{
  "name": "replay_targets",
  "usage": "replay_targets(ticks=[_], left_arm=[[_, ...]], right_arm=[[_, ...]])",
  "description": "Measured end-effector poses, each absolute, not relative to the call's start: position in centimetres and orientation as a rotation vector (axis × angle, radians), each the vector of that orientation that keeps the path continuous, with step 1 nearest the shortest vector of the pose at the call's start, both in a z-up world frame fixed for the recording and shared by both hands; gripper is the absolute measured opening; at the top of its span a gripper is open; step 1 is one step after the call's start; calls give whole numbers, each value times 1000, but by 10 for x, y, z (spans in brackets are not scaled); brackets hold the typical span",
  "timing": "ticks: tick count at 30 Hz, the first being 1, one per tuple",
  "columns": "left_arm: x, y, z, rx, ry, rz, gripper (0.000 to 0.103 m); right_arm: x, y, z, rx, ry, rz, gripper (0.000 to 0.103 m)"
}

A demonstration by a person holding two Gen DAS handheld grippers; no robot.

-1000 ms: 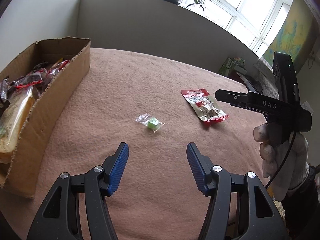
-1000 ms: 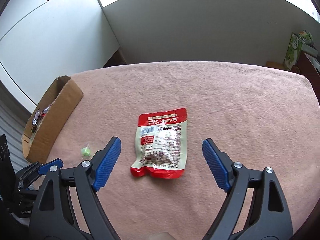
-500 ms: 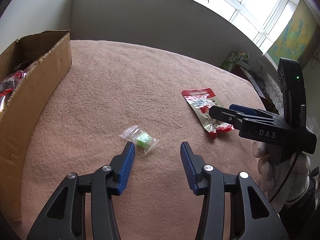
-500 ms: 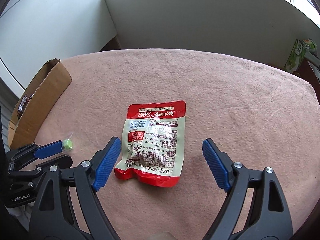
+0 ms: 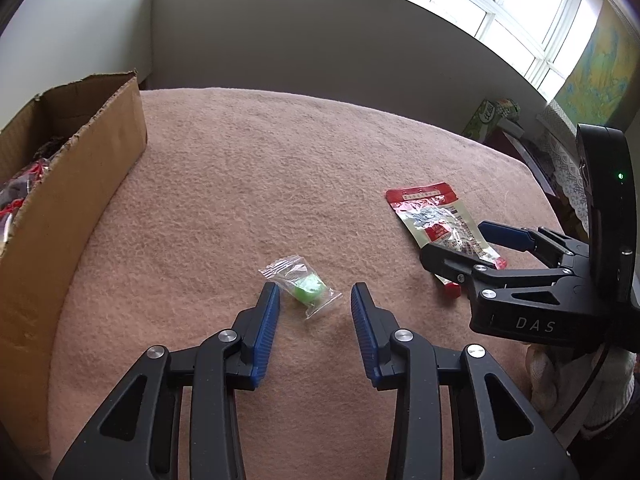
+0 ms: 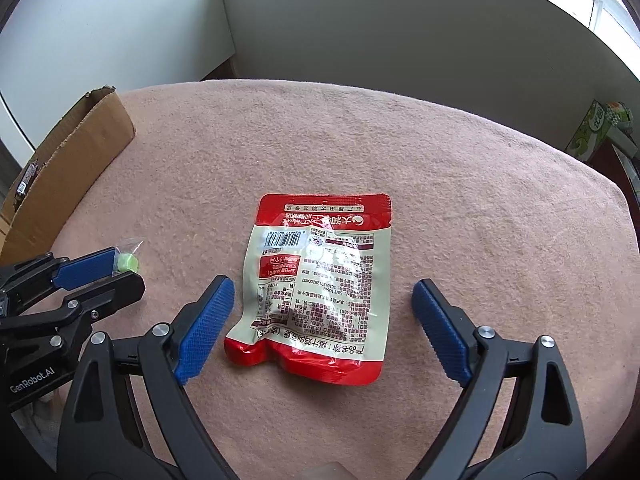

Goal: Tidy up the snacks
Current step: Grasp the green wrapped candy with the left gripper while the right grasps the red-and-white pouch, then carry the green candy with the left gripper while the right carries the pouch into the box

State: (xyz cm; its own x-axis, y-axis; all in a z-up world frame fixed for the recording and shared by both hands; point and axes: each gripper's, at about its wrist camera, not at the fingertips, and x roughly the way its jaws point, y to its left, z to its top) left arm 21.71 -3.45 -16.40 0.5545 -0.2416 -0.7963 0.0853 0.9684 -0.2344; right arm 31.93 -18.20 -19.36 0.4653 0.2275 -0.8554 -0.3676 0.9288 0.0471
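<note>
A small clear packet with a green candy (image 5: 306, 288) lies on the pink cloth, just beyond my left gripper (image 5: 314, 298), whose open jaws stand on either side of its near end. It also shows in the right wrist view (image 6: 127, 261). A red and cream snack pouch (image 6: 316, 292) lies flat between the wide-open jaws of my right gripper (image 6: 322, 292), near edge level with the tips. In the left wrist view the pouch (image 5: 436, 222) lies under the right gripper (image 5: 460, 246). The left gripper (image 6: 110, 272) shows at left in the right wrist view.
A cardboard box (image 5: 68, 184) holding several wrapped snacks stands at the left edge of the cloth-covered table (image 5: 260, 160); it also shows in the right wrist view (image 6: 68, 168). A green carton (image 6: 592, 132) stands beyond the table's far right. A grey wall runs behind.
My left gripper has moved forward to the green candy packet and narrowed its jaws. My right gripper has moved forward and down over the red pouch, jaws still wide.
</note>
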Motion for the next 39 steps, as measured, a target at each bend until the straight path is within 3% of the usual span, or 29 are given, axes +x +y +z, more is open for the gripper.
replay_targets(ticks=[2,4,6,10,17,39], left_arm=[[219,-37,-164,-159,962,-187,35],[220,-37,-165,-146,957,-173,24],[221,-36,-166,-145,954,-173,22],[220,-32,-166,-155,949,-179,20],[217,-31,-164,-155,940,-183,19],[180,8,-126,-195,841,-207,19]], right_arm=[[318,-178,-195,-173,1023,368,93],[317,-174,-196,-191,1023,371,93],[317,-171,-197,-197,1025,370,93],[314,-171,-194,-201,1010,369,74],[306,-179,-187,-155,1001,390,61],[279,-180,-143,-131,916,402,59]])
